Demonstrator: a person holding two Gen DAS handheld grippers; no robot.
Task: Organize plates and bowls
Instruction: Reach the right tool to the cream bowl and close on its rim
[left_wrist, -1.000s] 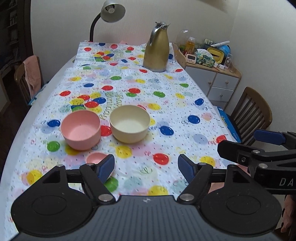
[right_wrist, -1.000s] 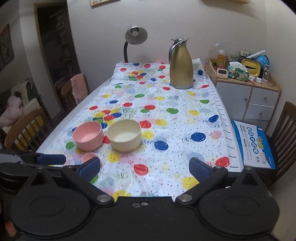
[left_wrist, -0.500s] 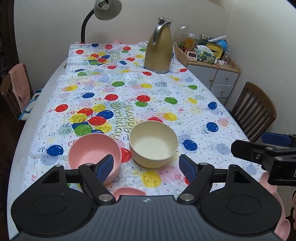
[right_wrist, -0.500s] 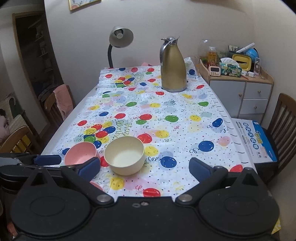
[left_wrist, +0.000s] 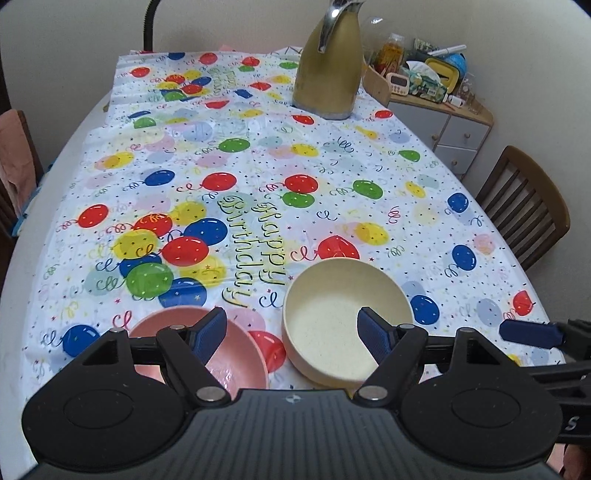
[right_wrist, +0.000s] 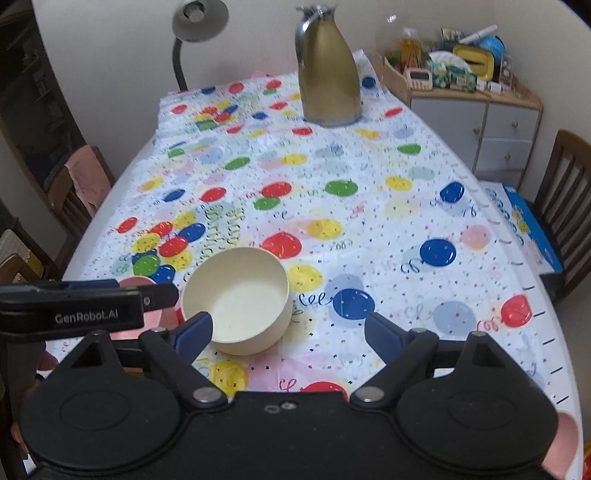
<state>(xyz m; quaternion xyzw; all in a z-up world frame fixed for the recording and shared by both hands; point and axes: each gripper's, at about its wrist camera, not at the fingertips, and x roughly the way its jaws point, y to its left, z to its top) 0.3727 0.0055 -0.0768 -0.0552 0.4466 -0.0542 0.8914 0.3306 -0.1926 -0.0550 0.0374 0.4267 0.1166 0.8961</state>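
Closing in on two bowls at the near end of the table (left_wrist: 48, 192): approach step, nothing lifted yet. Cream bowl (left_wrist: 347, 317) upright at about five o'clock in the left wrist view, pink bowl (left_wrist: 207, 350) just beside it at seven o'clock, apart by a narrow strip of cloth. Left tool (left_wrist: 291, 332) open, empty, straddling the gap between the two bowls, one fingertip over the pink rim, the other over the cream hollow; whether either pad touches, impossible to tell. Right tool (right_wrist: 288, 330) open as well, jaws just been closing somewhat, nothing between them, cream bowl (right_wrist: 236, 299) lying toward its left fingertip, at about seven o'clock in that view.

Next move, by judgement: picking one bowl per tool, or one rim for the lead tool, dropping a pad inside the wall and one outside, then pinching and nesting one bowl in the other. Risk of both tools crowding the cream bowl.

Outward: balloon-print birthday cloth (left_wrist: 258, 166) over the whole top, glossy and likely slippery. Gold jug (right_wrist: 328, 74) at twelve o'clock at the far end, lamp (right_wrist: 195, 22) at eleven. Cluttered drawer cabinet (right_wrist: 476, 122) at two o'clock, wooden chairs (left_wrist: 524, 206) at three and nine.
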